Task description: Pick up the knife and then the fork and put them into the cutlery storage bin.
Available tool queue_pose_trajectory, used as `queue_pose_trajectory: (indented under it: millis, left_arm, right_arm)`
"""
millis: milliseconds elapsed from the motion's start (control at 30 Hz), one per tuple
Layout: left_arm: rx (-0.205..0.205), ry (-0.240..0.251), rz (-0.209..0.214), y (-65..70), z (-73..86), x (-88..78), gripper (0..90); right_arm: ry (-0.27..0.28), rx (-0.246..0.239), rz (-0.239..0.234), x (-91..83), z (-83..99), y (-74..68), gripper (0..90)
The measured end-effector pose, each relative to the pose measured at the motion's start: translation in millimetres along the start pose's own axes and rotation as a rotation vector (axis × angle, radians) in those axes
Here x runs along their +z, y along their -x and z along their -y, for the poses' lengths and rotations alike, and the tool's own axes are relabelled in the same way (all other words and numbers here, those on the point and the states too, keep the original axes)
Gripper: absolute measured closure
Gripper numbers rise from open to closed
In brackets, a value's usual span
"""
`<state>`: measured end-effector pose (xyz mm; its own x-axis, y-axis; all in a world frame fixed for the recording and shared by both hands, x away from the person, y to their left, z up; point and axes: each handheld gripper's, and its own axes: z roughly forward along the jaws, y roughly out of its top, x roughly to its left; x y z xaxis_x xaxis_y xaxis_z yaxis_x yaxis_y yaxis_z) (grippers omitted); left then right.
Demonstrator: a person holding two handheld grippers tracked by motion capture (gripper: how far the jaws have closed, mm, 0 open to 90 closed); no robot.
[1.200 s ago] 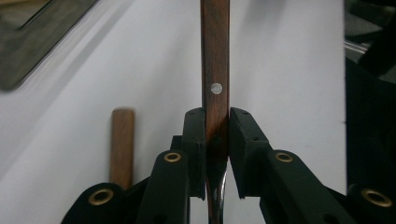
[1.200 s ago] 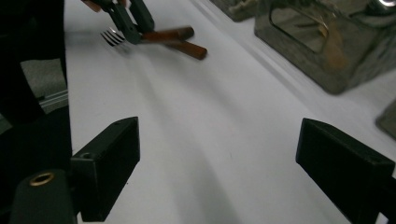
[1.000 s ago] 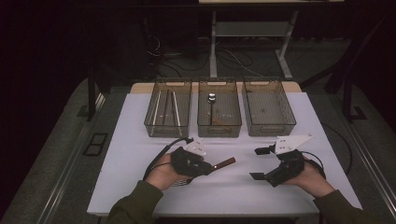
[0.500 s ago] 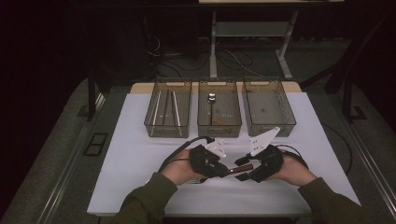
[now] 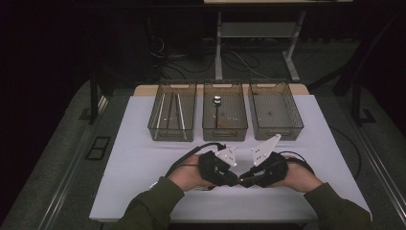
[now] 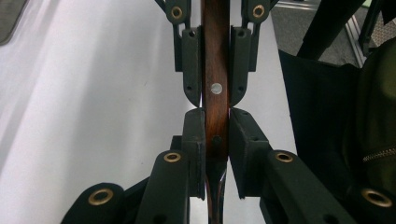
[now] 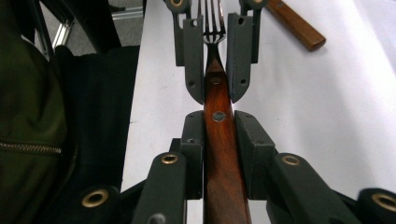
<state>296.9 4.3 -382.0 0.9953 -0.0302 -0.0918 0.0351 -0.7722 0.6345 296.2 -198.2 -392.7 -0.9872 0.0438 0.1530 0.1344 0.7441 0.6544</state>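
You are working at a white table (image 5: 143,158) standing on a grey floor in a dark room, with a desk frame and loose cables lying behind it. Three clear bins are sitting in a row at the table's far edge: the middle bin (image 5: 225,125) is holding a spoon (image 5: 217,101), the left bin (image 5: 172,120) is holding long thin utensils, and the right bin (image 5: 275,112) is sitting just beside the middle one. Nearer you than the middle bin, close to the table's near edge, your two hands are meeting tip to tip. Your left gripper (image 5: 231,178) is clamping a wooden-handled fork (image 6: 215,88) near the neck end of its handle, both pads pressing flat on the brown wood with the handle running straight out between them. Your right gripper (image 5: 245,181) has just been closing its jaws, and in the right gripper view its pads are now squeezing the same handle further back, the fork's tines (image 7: 211,18) pointing away towards the left gripper. A second wooden handle (image 7: 295,25) is lying on the table, apart from the fork.
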Motion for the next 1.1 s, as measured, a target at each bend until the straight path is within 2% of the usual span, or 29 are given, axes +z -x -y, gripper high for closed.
queue_pose_trajectory:
  millis: [100, 300, 400, 533, 633, 800, 1000, 1100]
  left_arm:
    - [0.0, 0.004, 0.008, 0.1, -0.3, -0.7, 76.4]
    - [0.002, 0.006, 0.028, -0.4, 0.8, -0.3, 76.2]
    - [0.006, 0.015, 0.038, 0.1, 1.7, -0.4, 76.0]
    - [0.006, 0.06, 0.039, 0.4, 4.7, -4.8, 75.1]
    - [-0.027, 0.108, 0.007, -0.8, 10.4, -11.6, 62.8]
    - [-0.116, 0.21, -0.091, -3.8, 33.2, -28.7, 45.3]
    - [-0.23, 0.287, -0.204, -1.6, 64.1, -45.0, 36.0]
    - [-0.282, 0.314, -0.285, 2.2, 81.1, -52.9, 29.4]
  right_arm:
    - [-0.004, -0.011, -0.003, 0.2, 0.3, -0.5, 74.7]
    - [-0.017, 0.009, -0.017, 0.6, 0.5, -1.9, 75.1]
    - [-0.012, 0.003, -0.017, 0.2, 0.3, -3.5, 75.2]
    - [0.02, 0.005, -0.015, -3.8, -0.6, -5.3, 75.2]
    - [0.038, 0.015, -0.005, -8.6, 0.3, -4.2, 75.2]
    - [0.057, 0.047, 0.031, -17.1, 4.6, -0.9, 75.2]
    - [0.076, 0.072, 0.075, -22.6, 9.8, 5.2, 75.2]
    - [0.092, 0.089, 0.097, -27.3, 11.4, 7.5, 75.2]
